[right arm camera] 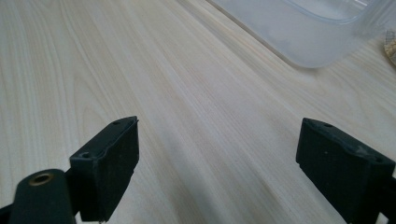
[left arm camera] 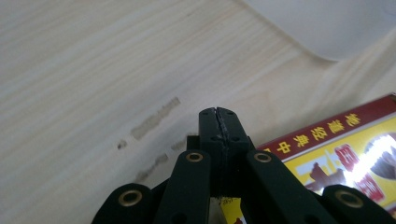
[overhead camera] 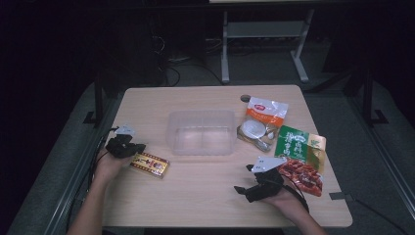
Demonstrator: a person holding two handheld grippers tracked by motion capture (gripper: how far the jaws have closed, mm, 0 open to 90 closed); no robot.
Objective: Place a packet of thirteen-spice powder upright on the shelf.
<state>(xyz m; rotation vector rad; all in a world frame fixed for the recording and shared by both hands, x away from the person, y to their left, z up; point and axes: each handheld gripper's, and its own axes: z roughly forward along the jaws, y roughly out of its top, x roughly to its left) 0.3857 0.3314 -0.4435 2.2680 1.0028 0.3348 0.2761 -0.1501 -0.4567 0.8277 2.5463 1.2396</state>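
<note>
Landmark: the clear tub, standing mid-surface, looks empty.
Packet: a red-and-yellow packet lies flat on the surface, near the tub's front-left corner.
Left hand-held gripper: jaws pressed together with nothing between them, tips at the packet's far-from-tub end; from its own camera the packet sits just to one side of the closed tips.
Right hand-held gripper: jaws spread wide, empty, low over bare wood in front of the tub's right corner.
Other packs: a white-and-orange bag, a green pack and a red pack lie to the right of the tub.
Risk one: closed jaws can only nudge; a push would probably slide the packet toward the tub rather than lift it.
Risk two: a flat packet gives little edge; the tips may scrape the wood or skid off.
Doubt: whether the tips touch the packet now, I cannot tell.
</note>
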